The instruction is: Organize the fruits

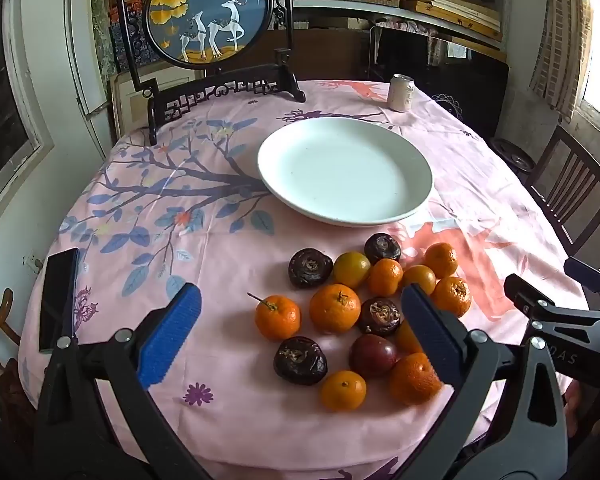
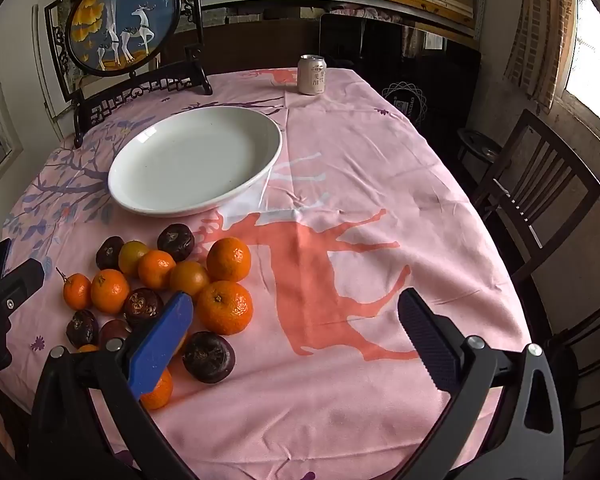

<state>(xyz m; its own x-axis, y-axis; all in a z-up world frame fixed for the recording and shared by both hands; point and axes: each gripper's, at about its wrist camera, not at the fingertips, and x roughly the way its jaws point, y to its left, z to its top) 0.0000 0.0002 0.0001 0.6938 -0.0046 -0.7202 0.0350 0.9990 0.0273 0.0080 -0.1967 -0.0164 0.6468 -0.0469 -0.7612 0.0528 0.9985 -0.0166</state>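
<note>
Both claws gape wide and grip nothing: the left gripper (image 1: 300, 328) hovers over the heap of tangerines (image 1: 334, 308), the right gripper (image 2: 296, 332) has them at its left finger, white plate (image 2: 260, 172) beyond.

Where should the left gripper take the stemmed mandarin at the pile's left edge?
Grip the stemmed mandarin across its round middle, coming from above and its open left side. Its stem points up-left, and another orange sits close on its right. The left gripper is open.
</note>
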